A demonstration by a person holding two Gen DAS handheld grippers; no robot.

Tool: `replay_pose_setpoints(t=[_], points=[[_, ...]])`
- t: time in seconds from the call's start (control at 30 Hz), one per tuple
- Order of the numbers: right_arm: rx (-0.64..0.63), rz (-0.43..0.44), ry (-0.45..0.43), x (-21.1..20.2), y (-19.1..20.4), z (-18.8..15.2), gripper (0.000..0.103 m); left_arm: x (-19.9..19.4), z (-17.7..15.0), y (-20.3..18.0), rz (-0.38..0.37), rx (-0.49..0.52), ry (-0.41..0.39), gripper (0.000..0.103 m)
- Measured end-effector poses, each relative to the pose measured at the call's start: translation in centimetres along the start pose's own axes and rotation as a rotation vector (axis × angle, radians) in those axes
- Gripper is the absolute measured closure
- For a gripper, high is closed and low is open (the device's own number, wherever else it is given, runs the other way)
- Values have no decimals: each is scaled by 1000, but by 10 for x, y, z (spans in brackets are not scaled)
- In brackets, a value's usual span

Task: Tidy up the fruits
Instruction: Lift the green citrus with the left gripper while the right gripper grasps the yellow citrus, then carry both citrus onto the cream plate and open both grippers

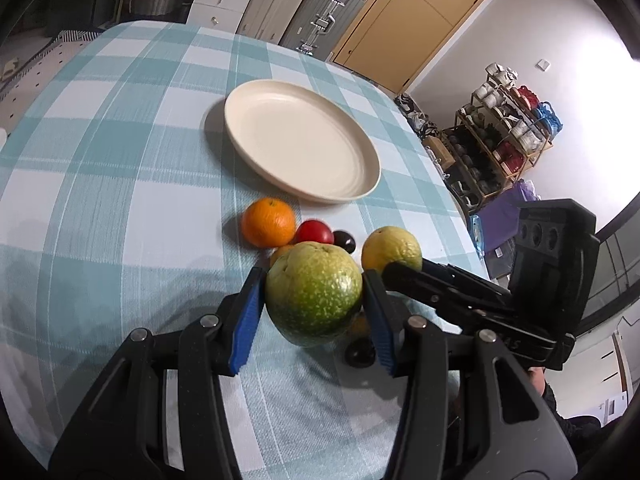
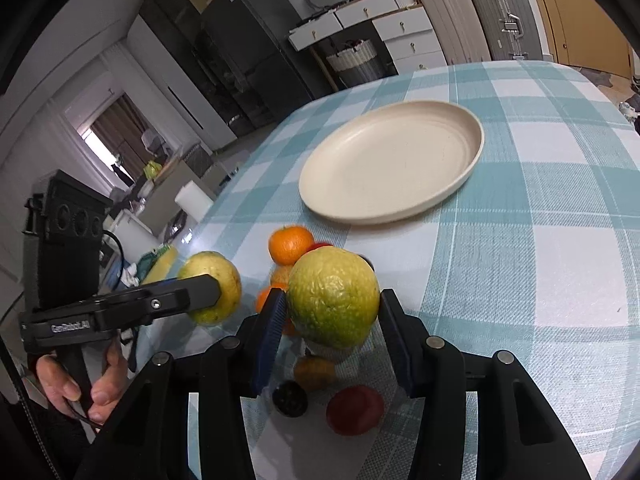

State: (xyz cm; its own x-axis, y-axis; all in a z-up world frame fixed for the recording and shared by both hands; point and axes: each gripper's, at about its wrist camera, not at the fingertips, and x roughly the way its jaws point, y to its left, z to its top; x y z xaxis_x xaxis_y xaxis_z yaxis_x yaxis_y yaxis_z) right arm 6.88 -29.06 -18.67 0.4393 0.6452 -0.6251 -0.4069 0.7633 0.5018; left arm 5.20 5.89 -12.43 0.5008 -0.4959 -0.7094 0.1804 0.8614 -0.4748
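Note:
My left gripper [image 1: 313, 277] is shut on a green speckled fruit [image 1: 314, 296], its blue pads pressing both sides just above the checked tablecloth. In the right wrist view, my right gripper [image 2: 332, 296] is shut on a yellow-green fruit [image 2: 334, 300]. That fruit [image 1: 390, 248] and the right gripper [image 1: 400, 268] also show in the left wrist view, just right of my left gripper. Loose between them lie an orange [image 1: 268, 222], a red fruit [image 1: 314, 232] and a dark plum [image 1: 345, 240]. The cream plate [image 1: 300, 148] stands bare beyond them.
Under the right gripper lie a red fruit [image 2: 354, 410], a dark fruit [image 2: 290, 398] and a brownish one [image 2: 314, 372]. A hand [image 2: 72, 388] holds the left gripper's handle at the table's left edge. Suitcases [image 1: 320, 12] and drawers stand past the far edge.

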Motion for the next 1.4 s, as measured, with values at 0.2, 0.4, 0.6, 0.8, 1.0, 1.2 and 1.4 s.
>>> replay_pose_setpoints(t=[0.2, 0.4, 0.6, 0.8, 1.0, 1.2, 1.4], points=[[7, 38, -42, -14, 1, 18, 55, -2, 24, -5, 24, 12, -28, 57], [-39, 38, -67, -18, 5, 46, 55, -1, 67, -13, 34, 47, -58, 57], [-57, 27, -88, -13, 0, 77, 55, 11, 115, -19, 43, 56, -71, 57], [-87, -33, -99, 4, -12, 111, 55, 43, 158, -26, 89, 89, -71, 57], [-92, -90, -68, 31, -28, 132, 55, 84, 190, -16, 79, 67, -25, 57], [-116, -137, -43, 58, -41, 143, 55, 115, 208, -10, 86, 82, 2, 57], [-114, -151, -53, 68, -48, 148, 58, 136, 211, 4, 73, 49, 4, 57]])
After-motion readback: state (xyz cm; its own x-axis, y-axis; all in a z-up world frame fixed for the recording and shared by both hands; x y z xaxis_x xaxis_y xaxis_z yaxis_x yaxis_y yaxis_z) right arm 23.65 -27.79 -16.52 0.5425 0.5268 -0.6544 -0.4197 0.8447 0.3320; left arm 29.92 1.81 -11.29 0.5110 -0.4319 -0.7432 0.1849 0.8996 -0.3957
